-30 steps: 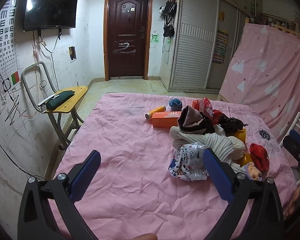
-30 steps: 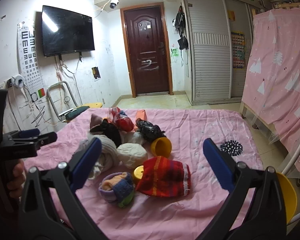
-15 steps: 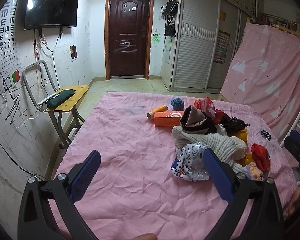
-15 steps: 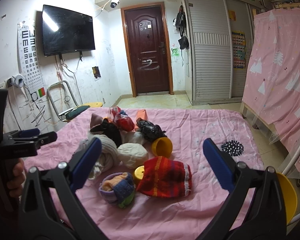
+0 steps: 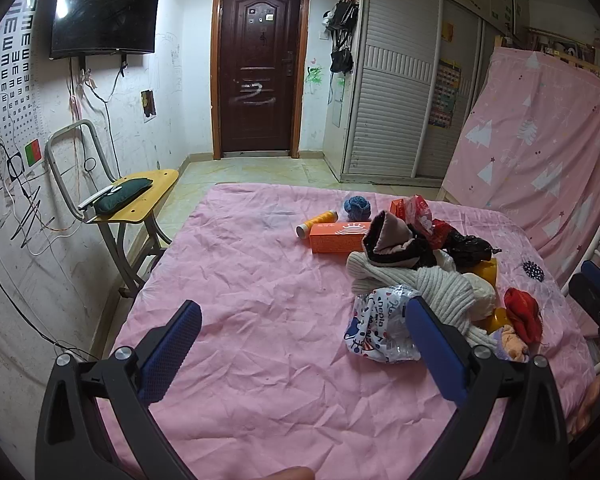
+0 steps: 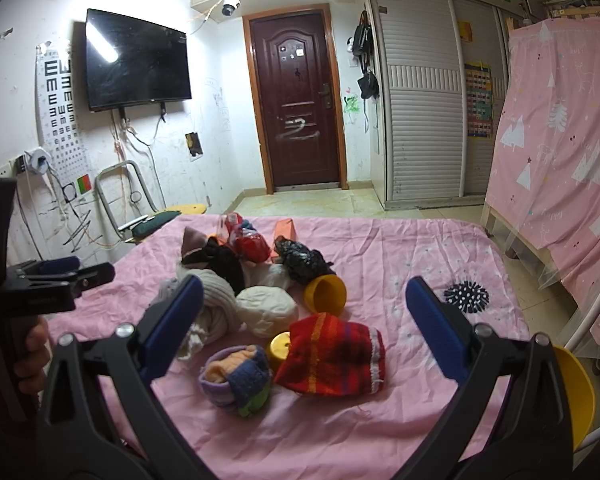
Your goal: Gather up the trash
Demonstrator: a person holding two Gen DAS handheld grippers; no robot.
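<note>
— Which claw is nearer the crinkled wrapper (image 5: pixel 378 330) on the bed (image 5: pixel 240 280)?
— The left claw (image 5: pixel 300 344): wide open, empty; wrapper at two o'clock beside its right finger.
— The right claw (image 6: pixel 304 324)?
— Also spread, empty.

Left claw (image 5: pixel 302 342) and right claw (image 6: pixel 304 322) both spread wide, empty.

Two wrist cameras over a pink bed, both facing the door
The left view looks from the bed's near left side across the sheet (image 5: pixel 236 280) toward the door (image 5: pixel 260 68); the right view sits further right, close above the clothes pile (image 6: pixel 260 300). Both share pile, door and television (image 6: pixel 136 60)
</note>
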